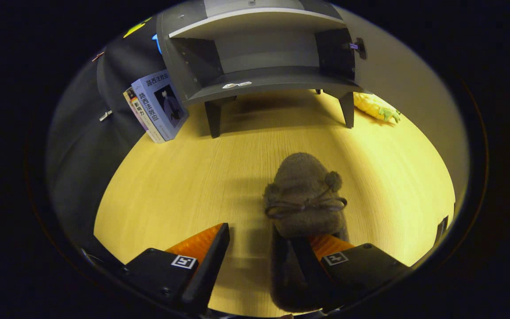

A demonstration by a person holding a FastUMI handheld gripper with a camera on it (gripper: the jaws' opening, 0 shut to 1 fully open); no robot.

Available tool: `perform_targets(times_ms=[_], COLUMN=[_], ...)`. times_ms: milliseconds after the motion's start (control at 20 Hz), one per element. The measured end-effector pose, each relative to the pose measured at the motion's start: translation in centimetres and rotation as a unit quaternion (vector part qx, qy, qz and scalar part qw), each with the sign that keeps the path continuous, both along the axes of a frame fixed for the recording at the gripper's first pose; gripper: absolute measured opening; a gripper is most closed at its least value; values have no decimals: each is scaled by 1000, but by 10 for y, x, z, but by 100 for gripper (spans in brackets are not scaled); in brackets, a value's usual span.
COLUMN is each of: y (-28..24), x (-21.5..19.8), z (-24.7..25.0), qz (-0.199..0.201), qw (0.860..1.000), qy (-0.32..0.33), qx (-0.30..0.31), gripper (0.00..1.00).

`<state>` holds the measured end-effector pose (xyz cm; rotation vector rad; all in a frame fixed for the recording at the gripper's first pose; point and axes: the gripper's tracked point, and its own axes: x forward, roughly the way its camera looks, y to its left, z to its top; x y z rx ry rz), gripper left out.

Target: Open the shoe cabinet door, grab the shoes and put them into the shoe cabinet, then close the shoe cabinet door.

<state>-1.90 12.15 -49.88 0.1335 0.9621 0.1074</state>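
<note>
Gripper view
Gripper [261, 241]: fingers spread wide apart, nothing pinched between them. Left finger over bare floor; right finger sits at the slipper's open rear, seeming to reach into or over the heel opening. Actual contact cannot be told.
Slipper [304, 199]: fuzzy grey-brown shoe with a thin dark bow and two small pom-poms across the top. Lies on the floor, toe pointing away toward the cabinet, heel end running back between the fingers, closer to the right one.
Floor [184, 186]: pale wood-grain surface, the slipper's shadow falling to its left.
Shoe cabinet [255, 57]: grey, on short legs, well beyond the slipper. Front stands open; a bare lower shelf and an upper shelf board show inside.
Cabinet door [361, 46]: swung out at the cabinet's right side, seen edge-on, small dark knob showing.
Sticker [236, 84]: small white patch on the front lip of the lower shelf.
Books [157, 106]: two or three leaning together just left of the cabinet, against the dark wall.
Yellow toy [376, 107]: yellow with a green end, lying on the floor behind the cabinet's right leg.
</note>
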Motion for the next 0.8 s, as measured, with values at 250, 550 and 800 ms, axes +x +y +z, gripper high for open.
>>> perform_targets(times_ms=[250, 550, 800], y=[-18, -16, -21], x=[25, 25, 27], z=[-9, 10, 68], qz=[-50, -41, -28], qw=[998, 999, 999], qy=[-13, -13, -40], qx=[-30, -5, 17], gripper=[50, 8, 8])
